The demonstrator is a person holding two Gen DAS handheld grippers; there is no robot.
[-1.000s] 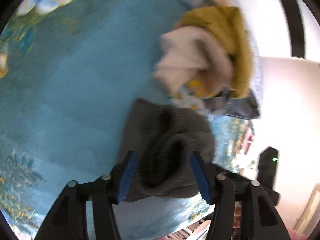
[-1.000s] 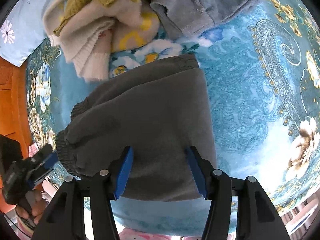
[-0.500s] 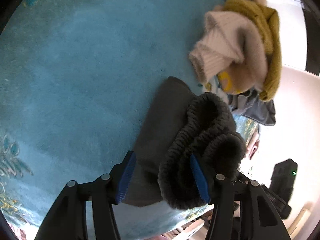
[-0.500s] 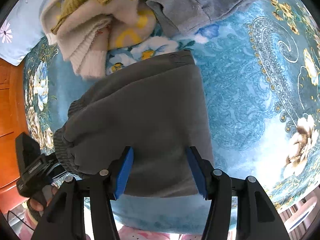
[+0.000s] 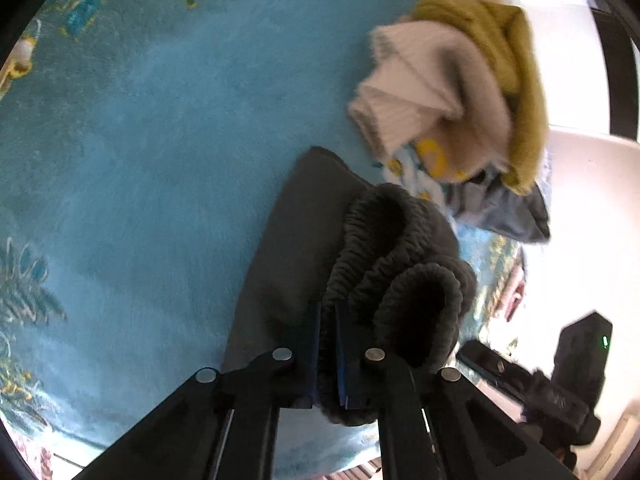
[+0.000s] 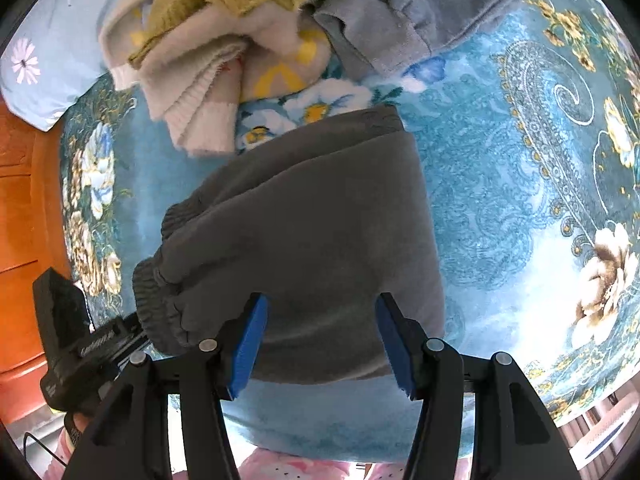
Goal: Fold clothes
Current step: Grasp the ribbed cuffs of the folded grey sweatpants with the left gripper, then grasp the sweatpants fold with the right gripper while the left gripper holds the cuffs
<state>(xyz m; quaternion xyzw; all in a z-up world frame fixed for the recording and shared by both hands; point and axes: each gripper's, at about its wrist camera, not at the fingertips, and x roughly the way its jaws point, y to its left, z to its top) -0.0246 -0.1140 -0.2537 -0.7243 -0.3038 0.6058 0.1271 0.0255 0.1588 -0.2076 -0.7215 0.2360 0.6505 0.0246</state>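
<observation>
A teal floral blanket [image 6: 500,184] covers the surface ahead of both grippers. The folded dark grey trousers [image 6: 312,240] lie on it directly beyond the right gripper [image 6: 320,340], whose jaws stand wide, gripping nothing. The left gripper [image 5: 328,344] is clamped on the trousers' ribbed waistband [image 5: 360,240]. A clothes pile [image 6: 248,28] lies farther ahead. White lettering on the left gripper body is illegible.

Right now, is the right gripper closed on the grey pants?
No, the right gripper hangs open over the grey pants, pads apart.
</observation>
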